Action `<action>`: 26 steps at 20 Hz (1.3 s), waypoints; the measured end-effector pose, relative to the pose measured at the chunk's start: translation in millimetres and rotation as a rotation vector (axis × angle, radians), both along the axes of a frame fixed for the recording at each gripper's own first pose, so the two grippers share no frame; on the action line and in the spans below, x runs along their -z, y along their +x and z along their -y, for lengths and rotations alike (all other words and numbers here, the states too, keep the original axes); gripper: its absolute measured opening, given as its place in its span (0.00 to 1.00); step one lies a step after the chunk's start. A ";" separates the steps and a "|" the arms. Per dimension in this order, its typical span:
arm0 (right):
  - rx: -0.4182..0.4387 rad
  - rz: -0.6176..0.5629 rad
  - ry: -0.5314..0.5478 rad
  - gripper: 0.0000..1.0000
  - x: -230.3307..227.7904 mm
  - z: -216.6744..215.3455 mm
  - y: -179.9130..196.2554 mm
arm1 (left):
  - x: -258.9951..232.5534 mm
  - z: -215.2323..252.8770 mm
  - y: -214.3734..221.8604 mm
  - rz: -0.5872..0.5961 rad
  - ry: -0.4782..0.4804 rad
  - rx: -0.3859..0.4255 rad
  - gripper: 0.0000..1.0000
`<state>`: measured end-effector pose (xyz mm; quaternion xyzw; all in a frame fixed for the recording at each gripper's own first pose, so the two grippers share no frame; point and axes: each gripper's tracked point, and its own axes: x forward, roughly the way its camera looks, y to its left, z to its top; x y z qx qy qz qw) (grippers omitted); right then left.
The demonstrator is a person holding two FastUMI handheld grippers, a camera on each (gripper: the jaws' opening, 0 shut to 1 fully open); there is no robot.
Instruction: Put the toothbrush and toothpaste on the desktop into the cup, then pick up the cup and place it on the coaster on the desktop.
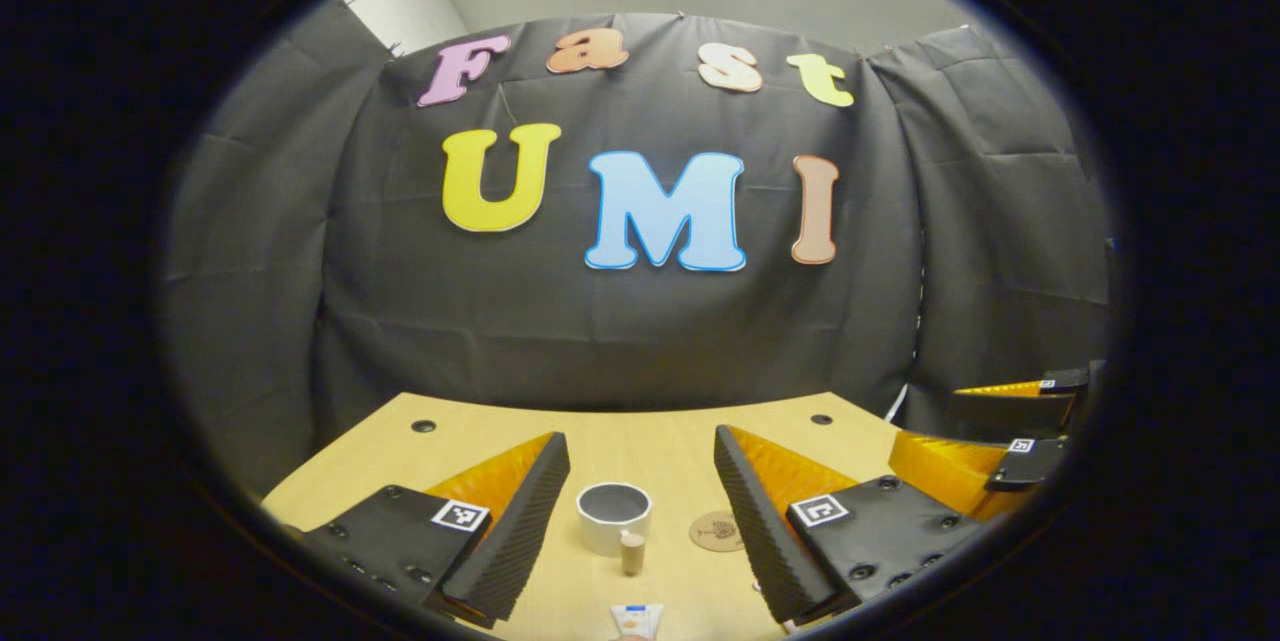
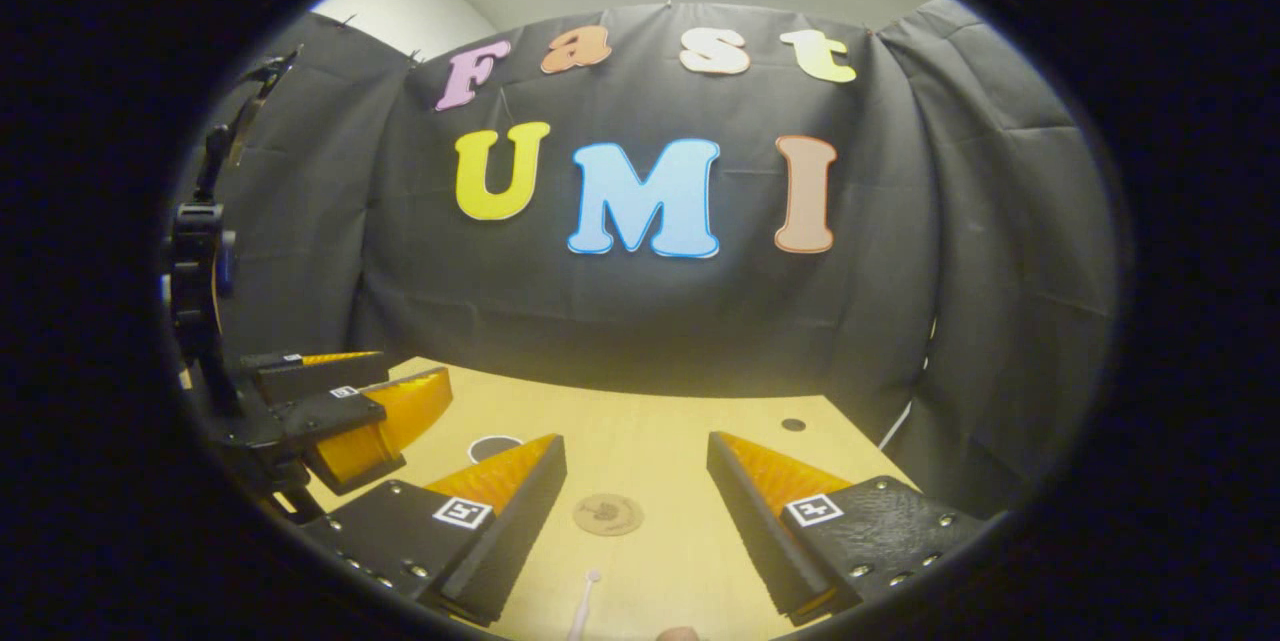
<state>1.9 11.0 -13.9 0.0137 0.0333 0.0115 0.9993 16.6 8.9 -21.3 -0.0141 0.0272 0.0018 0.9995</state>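
A white cup (image 1: pixel 613 516) with a grey inside stands upright on the wooden desktop (image 1: pixel 480 426), just beyond the gap of my left gripper (image 1: pixel 640 438), which is open and holds nothing. In front of the cup lies the toothpaste tube (image 1: pixel 636 619), its brown cap (image 1: pixel 632 551) pointing at the cup. A round cork coaster (image 1: pixel 716 531) lies right of the cup. My right gripper (image 2: pixel 635 441) is open too, above the coaster (image 2: pixel 607 514). The white toothbrush (image 2: pixel 584 606) lies near the bottom edge. The cup (image 2: pixel 493 446) peeks out behind its left finger.
The other gripper (image 1: pixel 930 416) hovers open at the right of the left gripper view; in the right gripper view the left gripper (image 2: pixel 412 368) is at the left. Black cloth walls close off the back and sides. Two cable holes (image 1: pixel 423 426) (image 1: pixel 821 418) sit near the far edge.
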 end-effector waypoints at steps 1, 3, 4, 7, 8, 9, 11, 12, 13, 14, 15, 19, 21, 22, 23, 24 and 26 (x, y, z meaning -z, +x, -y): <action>-0.003 -0.009 0.007 0.91 0.8 0.6 0.3 | 0.4 -1.2 0.3 -0.002 0.001 -0.005 0.94; 0.000 -0.023 0.014 0.91 3.2 2.7 1.1 | 0.8 -0.3 0.2 0.003 -0.005 -0.009 0.94; 0.003 -0.028 0.016 0.91 4.6 5.1 2.0 | 0.7 1.2 2.0 0.004 -0.010 -0.009 0.94; 0.005 -0.053 0.025 0.91 9.2 7.1 4.7 | 7.5 2.0 9.2 -0.013 -0.021 -0.002 0.94; 0.003 -0.072 0.032 0.91 14.6 6.7 5.3 | 10.2 1.6 11.8 -0.024 -0.027 -0.001 0.94; 0.000 -0.091 0.038 0.91 18.7 5.9 6.4 | 14.0 1.0 13.6 -0.036 -0.036 -0.002 0.94; 0.000 -0.133 0.042 0.91 29.7 6.5 7.2 | 28.0 0.8 18.3 -0.070 -0.061 0.003 0.94; 0.004 -0.158 0.039 0.91 36.5 7.2 7.2 | 36.0 0.0 19.5 -0.095 -0.071 0.002 0.94; 0.008 -0.189 0.036 0.91 43.5 7.9 7.4 | 43.8 -2.1 22.3 -0.116 -0.078 -0.002 0.94; 0.012 -0.222 0.037 0.91 52.7 10.2 5.7 | 52.4 -3.9 24.1 -0.141 -0.081 -0.010 0.94; 0.013 -0.248 0.041 0.91 57.2 9.2 5.6 | 62.3 -7.5 25.5 -0.169 -0.081 -0.017 0.94; 0.013 -0.351 0.064 0.91 80.2 7.1 9.7 | 108.3 -19.1 25.2 -0.288 -0.088 -0.007 0.94; 0.007 -0.405 0.072 0.91 93.7 4.0 9.9 | 132.2 -17.6 27.2 -0.380 -0.105 0.018 0.94; 0.000 -0.434 0.077 0.92 99.2 2.3 8.4 | 140.7 -17.5 31.9 -0.427 -0.117 0.026 0.94; -0.009 -0.462 0.082 0.92 104.3 0.7 8.6 | 149.5 -17.3 35.1 -0.467 -0.126 0.030 0.94; -0.017 -0.487 0.084 0.92 111.4 -1.7 7.6 | 159.4 -16.1 35.9 -0.501 -0.130 0.026 0.94; -0.027 -0.537 0.071 0.92 121.8 -3.8 9.0 | 181.2 -14.9 36.9 -0.569 -0.137 0.020 0.94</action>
